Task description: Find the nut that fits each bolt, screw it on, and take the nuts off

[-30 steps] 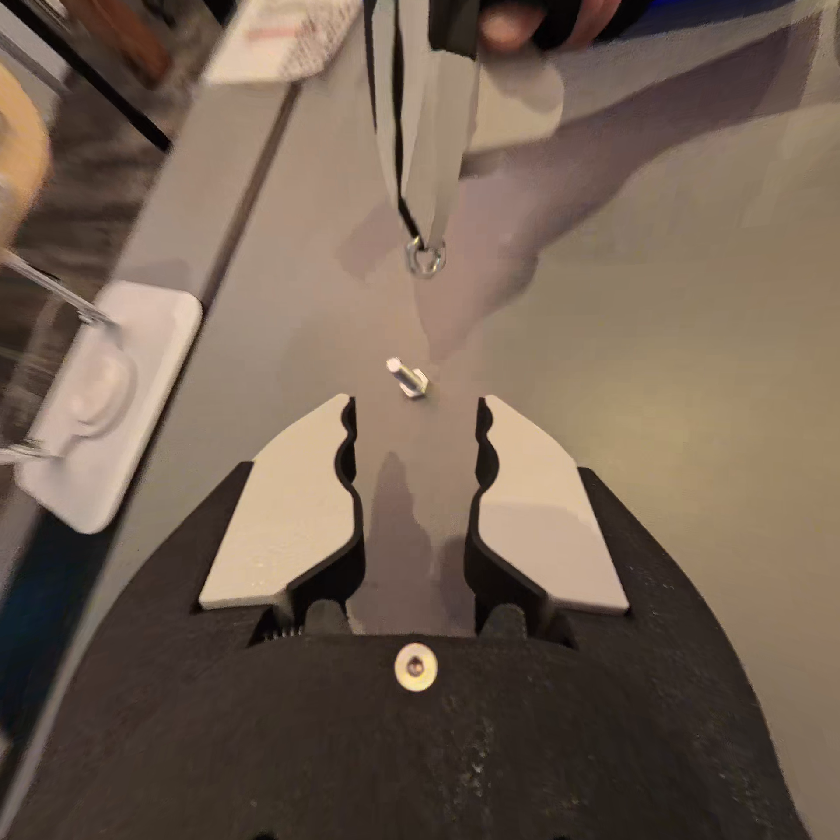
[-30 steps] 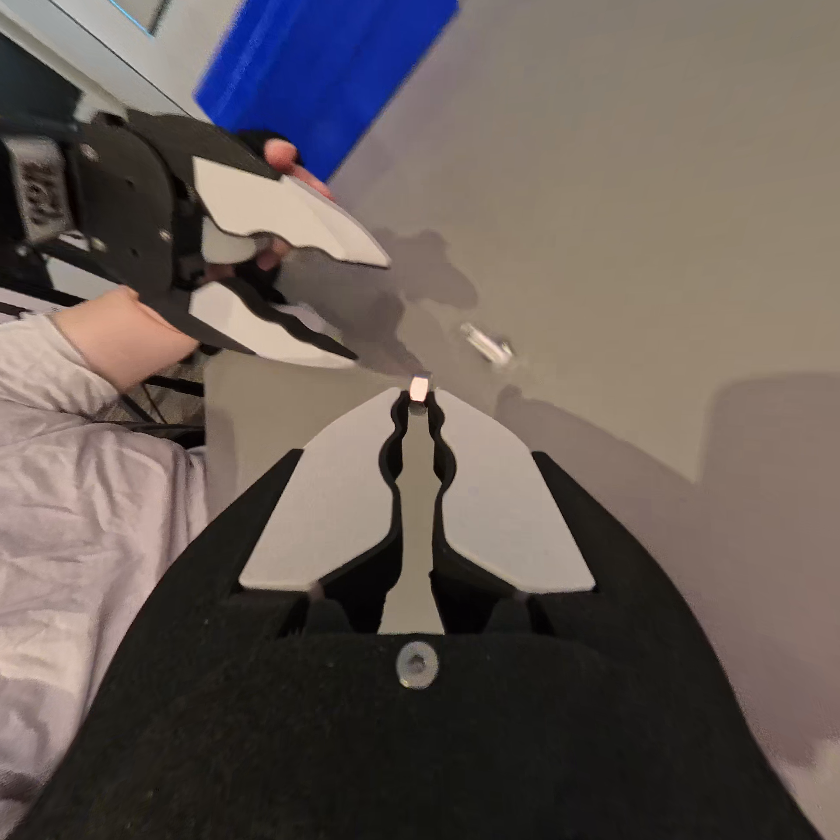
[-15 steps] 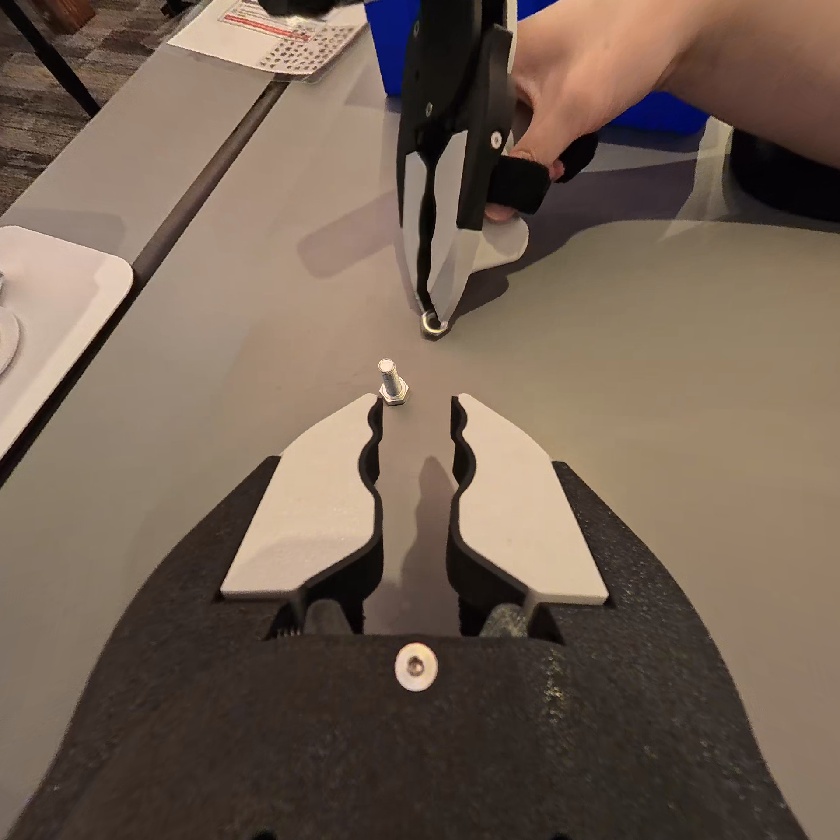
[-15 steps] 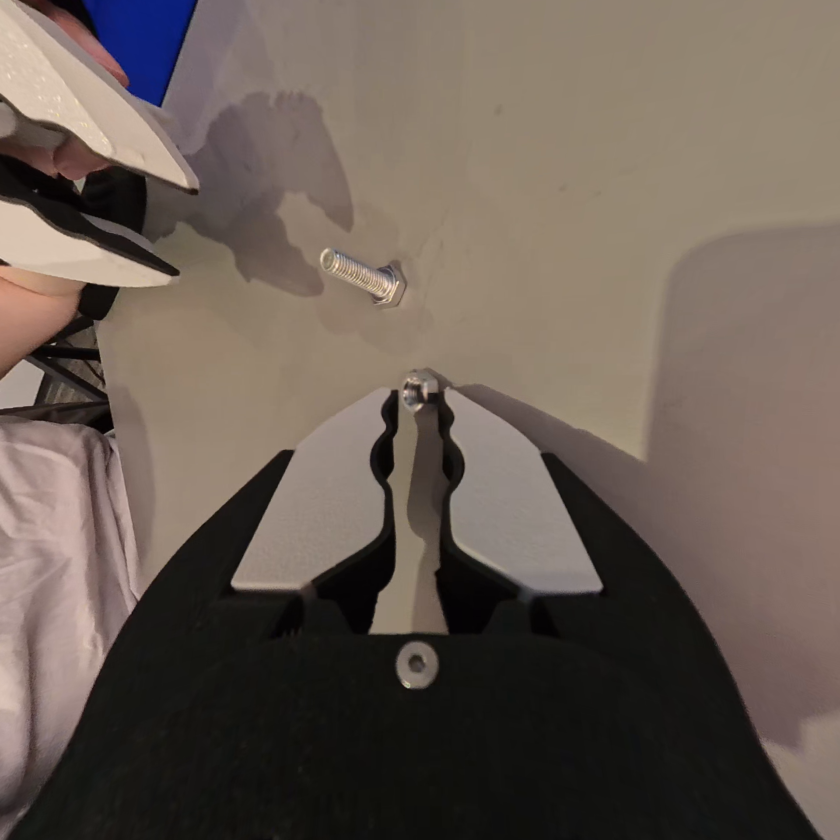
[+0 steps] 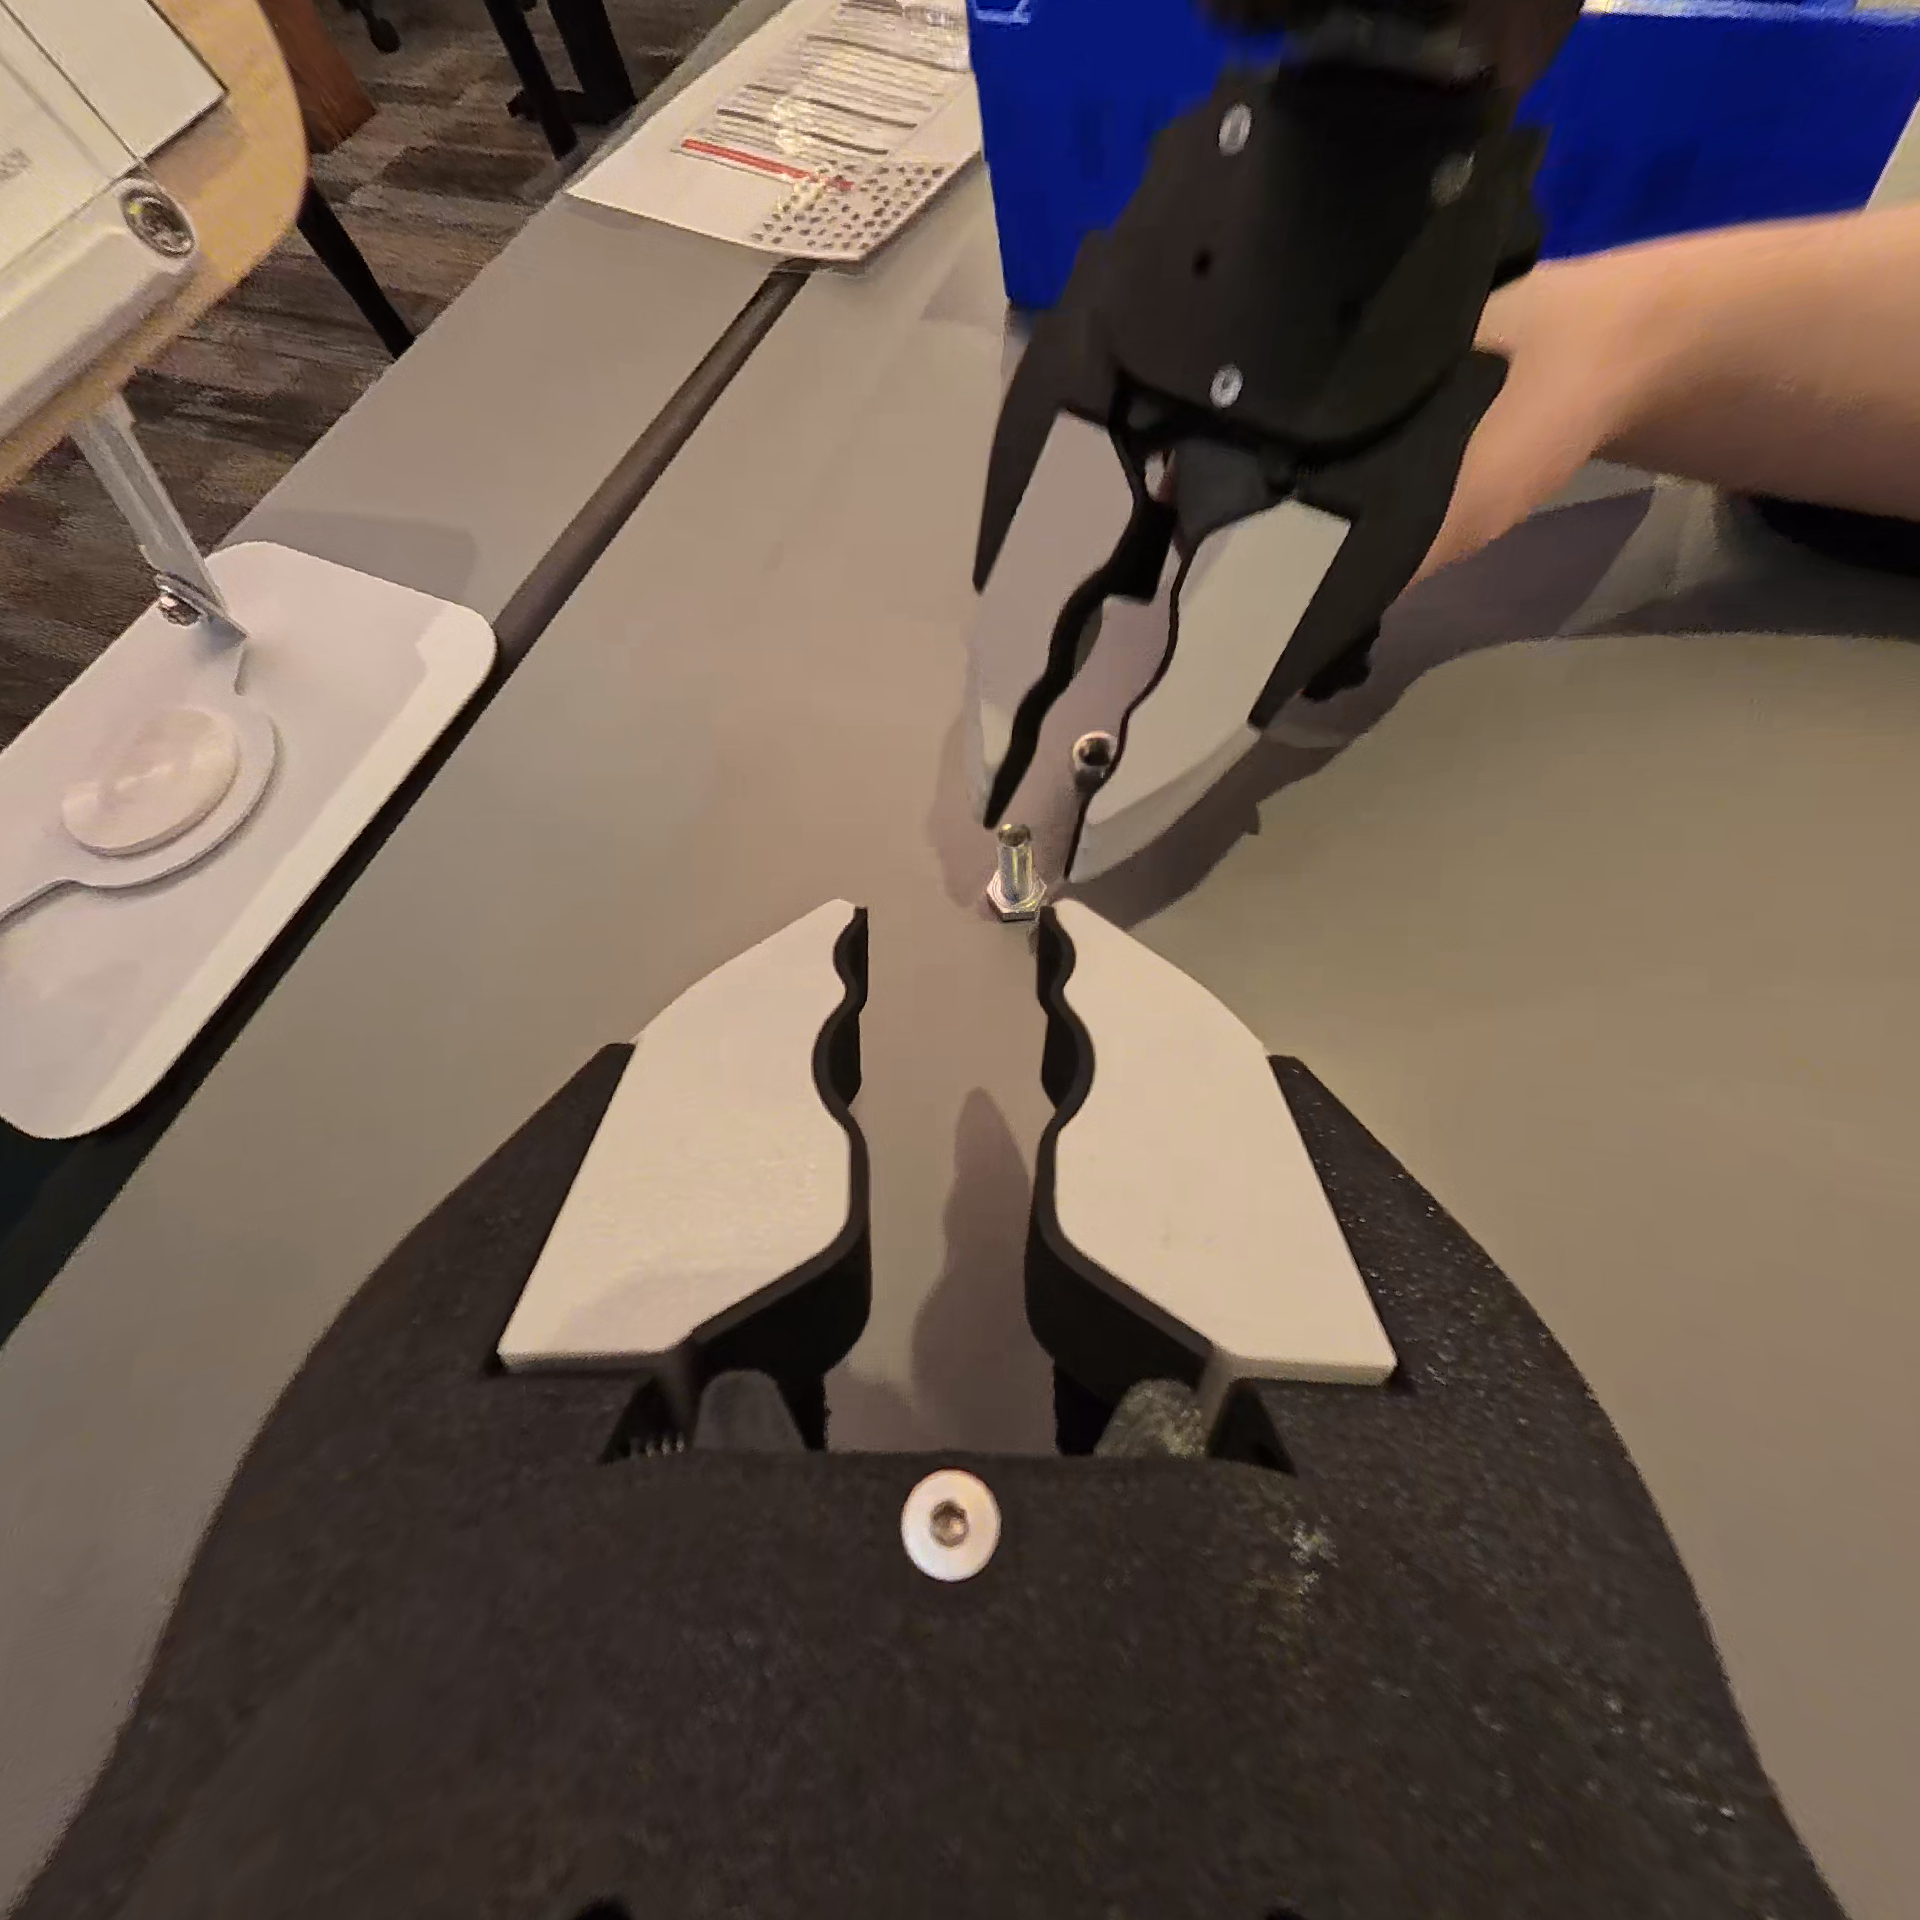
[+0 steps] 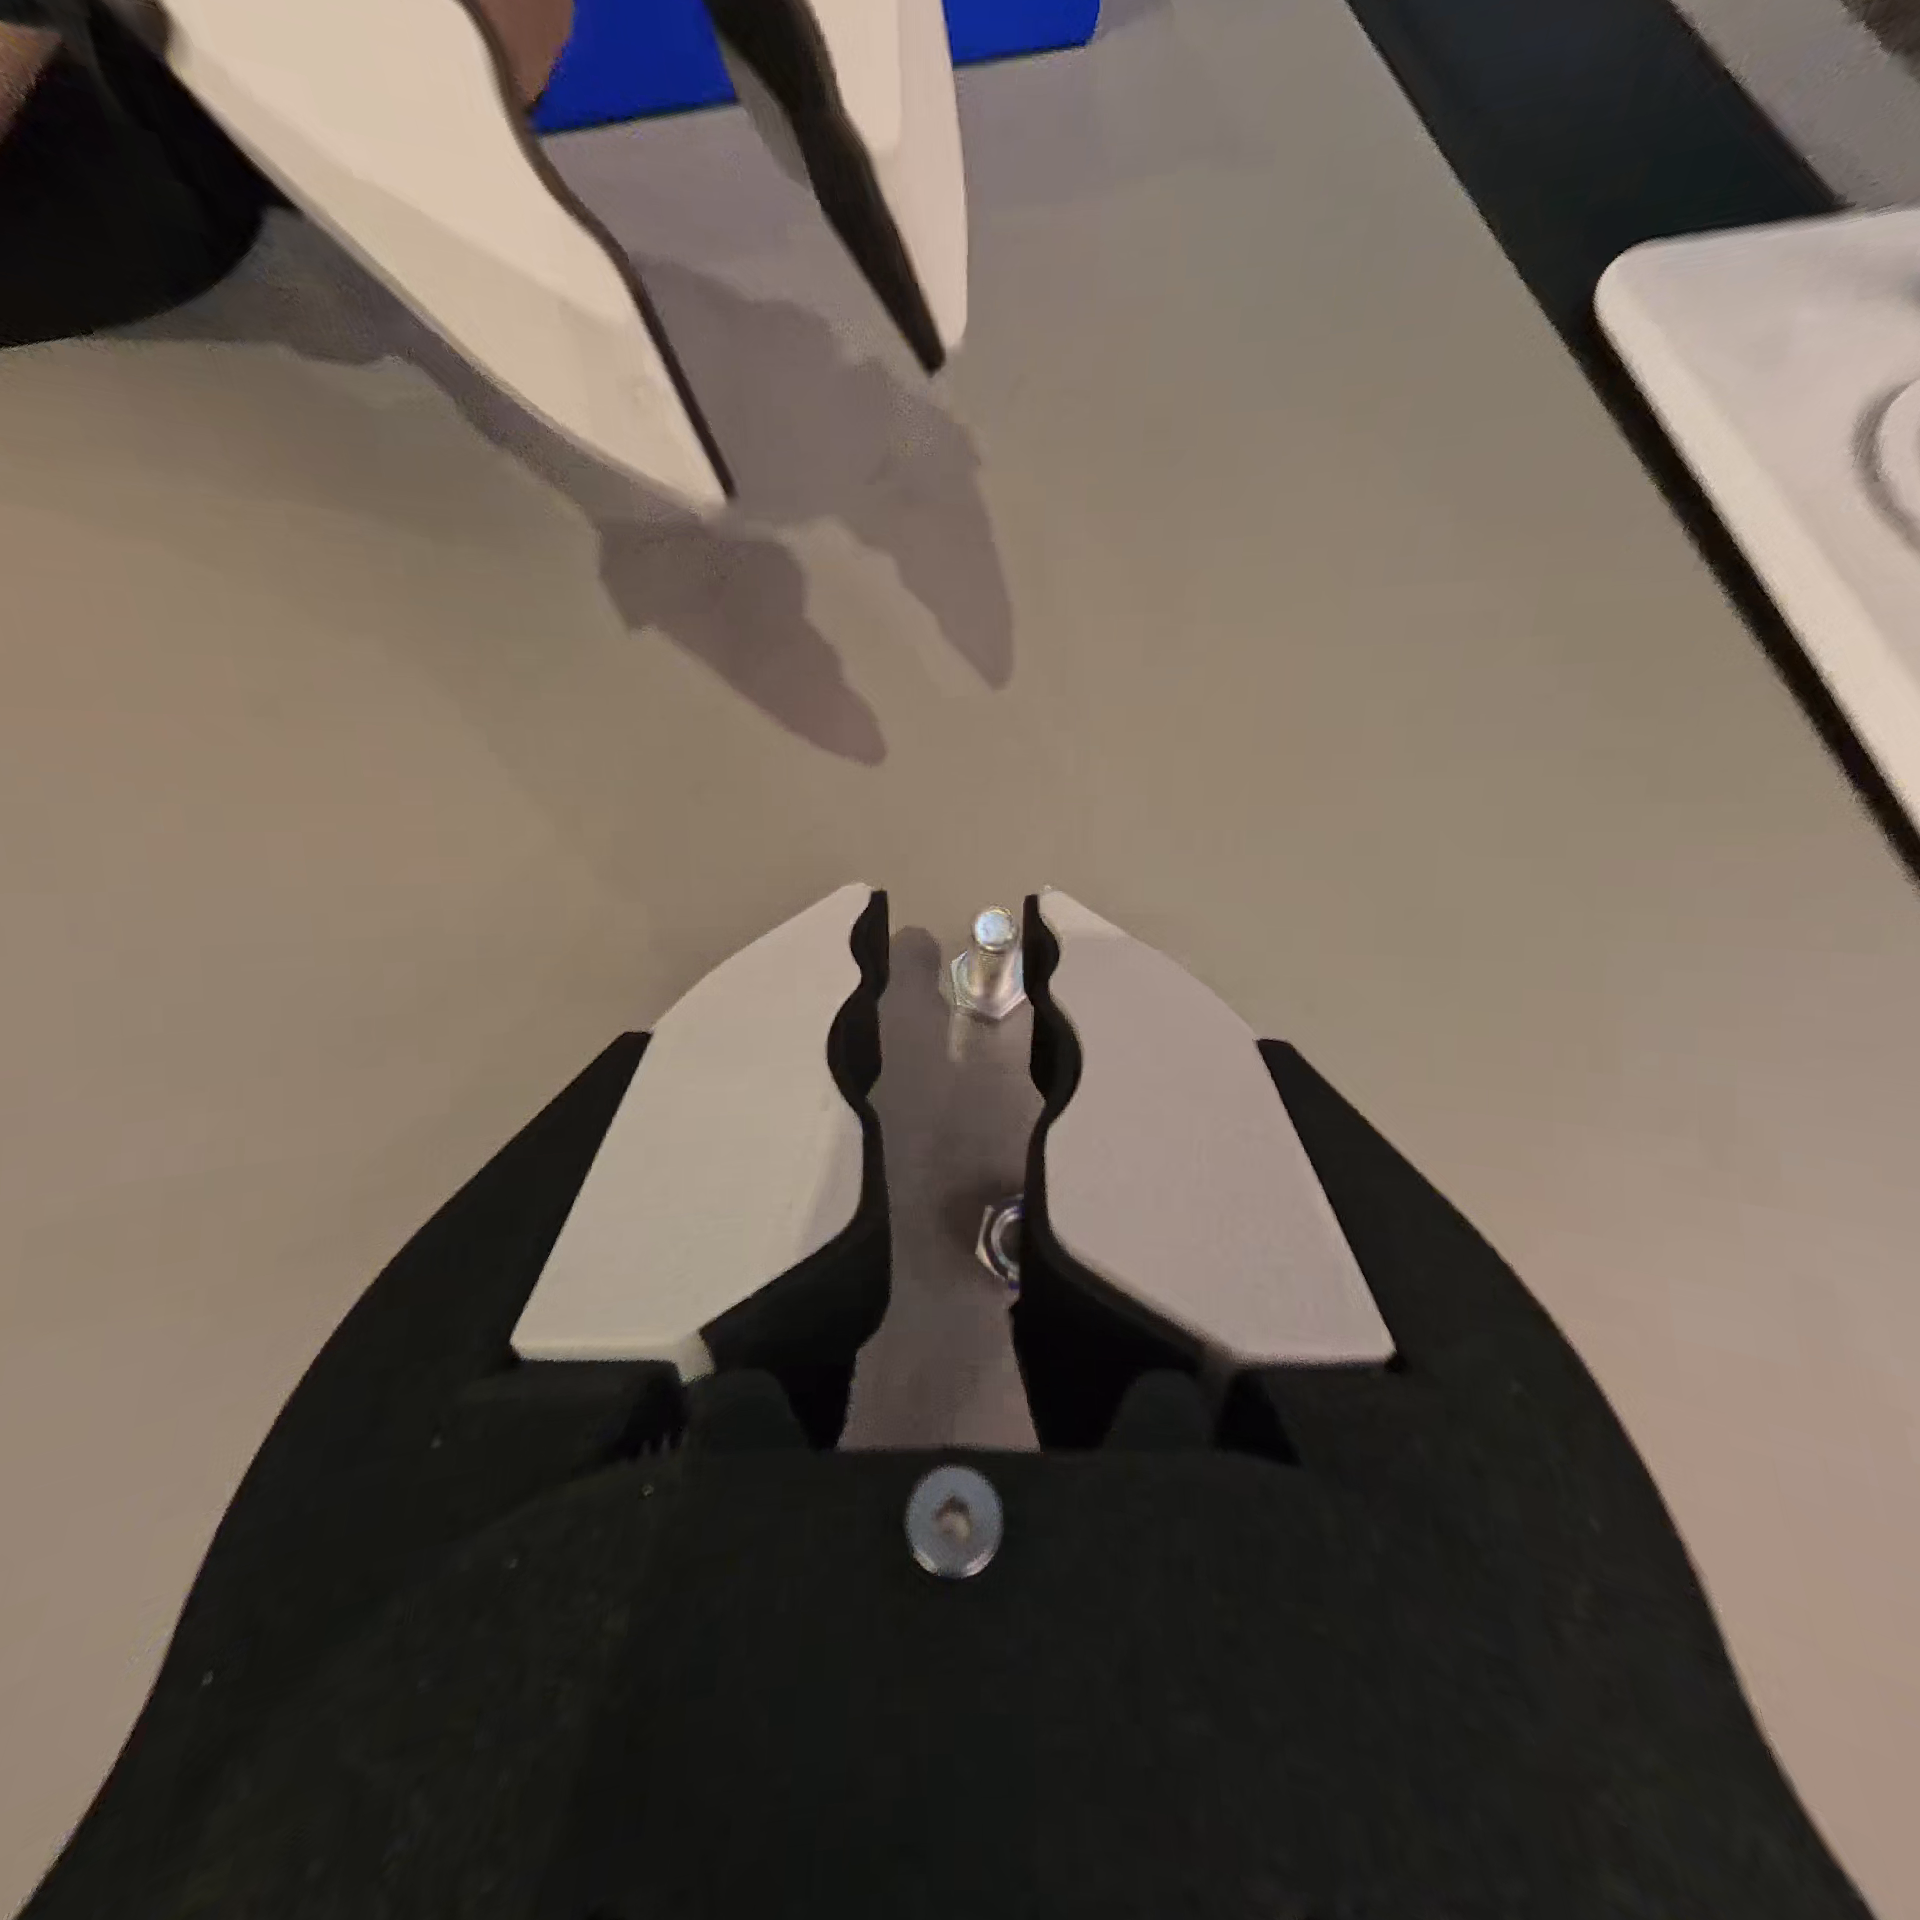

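On the grey table [image 5: 1558, 1039] a small silver bolt [image 5: 1013, 871] stood upright on its hexagonal head, threads pointing up. The left gripper [image 5: 948, 914] hovered just short of it with its white fingers [image 5: 727, 1122] spread apart and nothing between them; the bolt sat right by the tip of one finger. Facing it, the right gripper [image 6: 956, 899] reached down over the bolt, its fingers likewise parted and empty, the bolt standing in the gap near their tips. A loose nut [image 6: 1000, 1242] lay flat on the table farther back between those fingers, close against one of them. A blue bin [image 5: 1714, 135] stood behind, a white stand base [image 5: 343, 727] off to the side
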`<move>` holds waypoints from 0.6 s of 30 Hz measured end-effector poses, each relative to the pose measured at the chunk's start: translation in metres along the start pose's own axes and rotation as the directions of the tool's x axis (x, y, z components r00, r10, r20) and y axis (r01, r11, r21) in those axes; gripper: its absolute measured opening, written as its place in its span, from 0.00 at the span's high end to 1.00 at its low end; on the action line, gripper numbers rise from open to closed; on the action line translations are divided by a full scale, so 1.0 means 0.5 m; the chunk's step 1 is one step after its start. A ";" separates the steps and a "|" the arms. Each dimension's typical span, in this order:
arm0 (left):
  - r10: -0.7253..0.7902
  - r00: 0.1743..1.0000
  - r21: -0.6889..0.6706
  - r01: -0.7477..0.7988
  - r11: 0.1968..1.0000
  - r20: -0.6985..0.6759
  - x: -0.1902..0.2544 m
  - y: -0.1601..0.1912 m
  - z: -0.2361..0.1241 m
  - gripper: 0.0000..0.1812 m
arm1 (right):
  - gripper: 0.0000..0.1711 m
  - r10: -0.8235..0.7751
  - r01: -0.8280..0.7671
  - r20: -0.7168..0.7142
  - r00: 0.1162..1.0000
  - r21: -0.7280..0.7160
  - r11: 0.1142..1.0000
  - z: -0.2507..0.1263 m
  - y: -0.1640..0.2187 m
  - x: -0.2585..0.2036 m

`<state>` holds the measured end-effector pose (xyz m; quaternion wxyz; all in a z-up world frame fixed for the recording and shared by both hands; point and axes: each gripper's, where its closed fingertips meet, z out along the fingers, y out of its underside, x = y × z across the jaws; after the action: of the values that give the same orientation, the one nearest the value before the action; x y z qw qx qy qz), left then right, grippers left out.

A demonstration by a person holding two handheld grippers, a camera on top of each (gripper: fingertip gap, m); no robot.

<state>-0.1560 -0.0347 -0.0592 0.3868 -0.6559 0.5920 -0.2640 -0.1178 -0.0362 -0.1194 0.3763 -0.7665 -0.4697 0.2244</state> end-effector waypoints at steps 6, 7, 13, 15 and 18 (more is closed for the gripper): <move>-0.047 0.996 0.060 0.052 0.997 -0.080 0.012 -0.015 -0.003 0.77 | 0.94 -0.024 0.022 -0.038 0.999 -0.050 0.998 0.009 0.011 0.011; -0.046 0.994 0.060 0.052 0.997 -0.094 0.016 -0.012 0.000 0.74 | 0.94 -0.011 0.010 -0.041 0.999 -0.025 1.000 -0.002 -0.004 0.010; 0.029 0.985 0.187 0.003 0.982 -0.171 0.079 -0.046 0.016 0.64 | 0.95 0.076 -0.117 0.158 0.984 0.265 0.957 -0.097 -0.133 -0.051; 0.061 0.984 0.238 -0.020 0.971 -0.170 0.098 -0.065 0.014 0.64 | 0.95 0.024 -0.084 0.189 0.982 0.317 0.945 -0.121 -0.160 -0.074; 0.086 0.983 0.323 -0.030 0.946 -0.160 0.114 -0.091 0.003 0.67 | 0.95 -0.049 -0.025 0.198 0.979 0.356 0.934 -0.143 -0.182 -0.101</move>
<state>-0.1198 -0.0904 -0.0292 0.4430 -0.5417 0.5917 -0.4003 -0.1413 -0.0819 -0.0041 0.4604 -0.6554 -0.4619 0.3810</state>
